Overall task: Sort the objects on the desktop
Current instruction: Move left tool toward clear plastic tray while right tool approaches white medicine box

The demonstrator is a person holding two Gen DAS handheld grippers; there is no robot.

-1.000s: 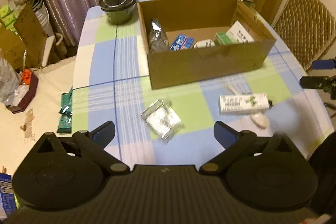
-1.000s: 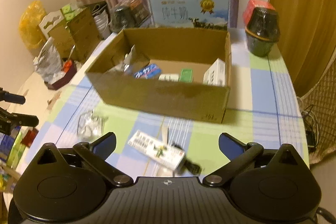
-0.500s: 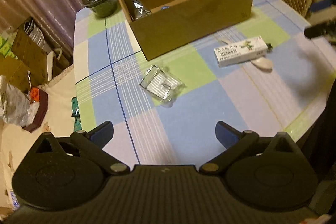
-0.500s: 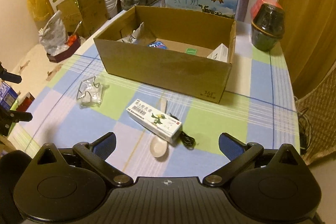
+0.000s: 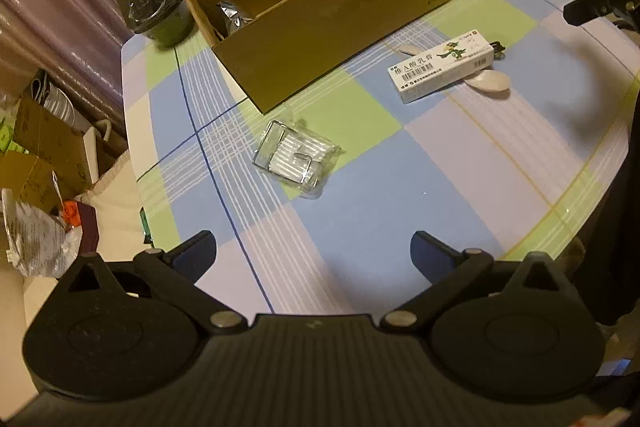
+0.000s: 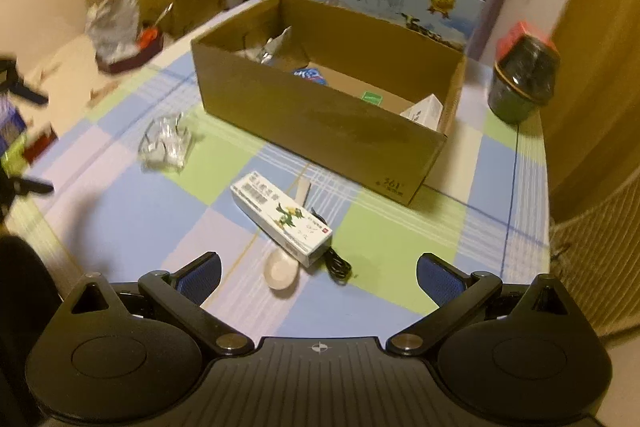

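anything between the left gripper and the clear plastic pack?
Nothing: in the left wrist view only bare checked tablecloth separates the open left gripper from the clear plastic pack.

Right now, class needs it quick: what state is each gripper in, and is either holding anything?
Left gripper: open, holding nothing.
Right gripper: open, holding nothing.

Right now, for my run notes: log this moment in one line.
left gripper: open, empty | right gripper: open, empty | clear packet, ointment box: on table
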